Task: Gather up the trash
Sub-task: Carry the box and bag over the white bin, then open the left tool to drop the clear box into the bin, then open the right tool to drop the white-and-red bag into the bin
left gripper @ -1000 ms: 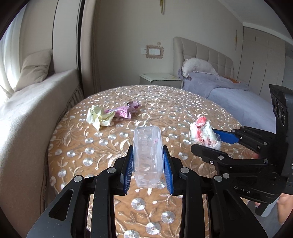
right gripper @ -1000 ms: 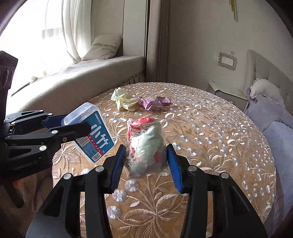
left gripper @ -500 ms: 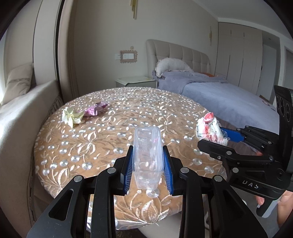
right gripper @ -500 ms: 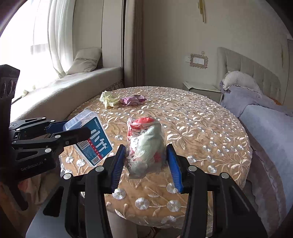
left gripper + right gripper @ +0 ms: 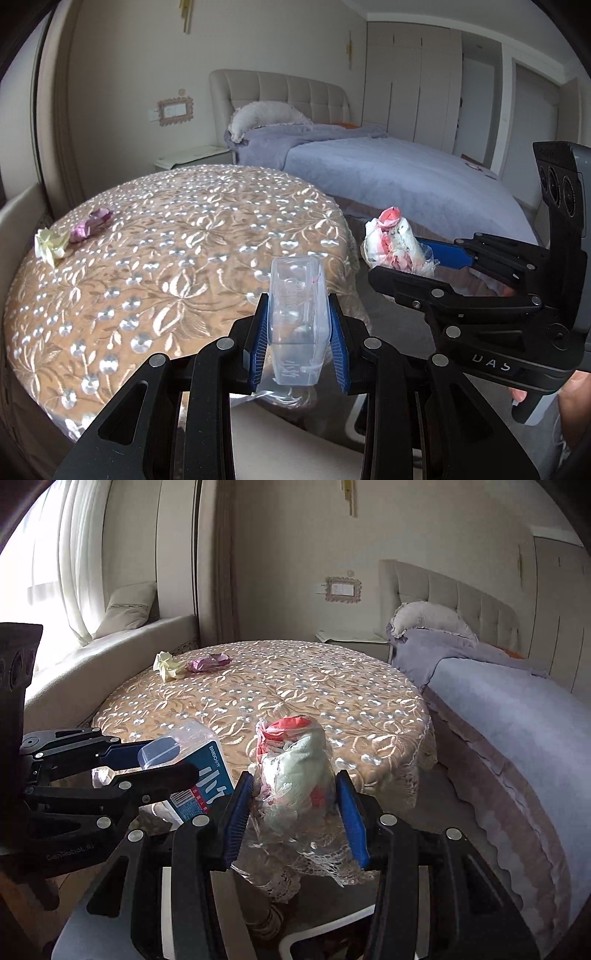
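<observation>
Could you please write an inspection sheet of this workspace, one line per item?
Surface: round table with gold embroidered cloth.
Job's things: clear plastic container in the left tool; crumpled plastic bag in the right tool; yellow wrapper and purple wrapper lie side by side on the table's far edge.
Clutter: nothing seen.
Grippers: both tools shut on their loads, off the table's near edge.
Cables: nothing seen.
Surroundings: bed, nightstand, window seat.
</observation>
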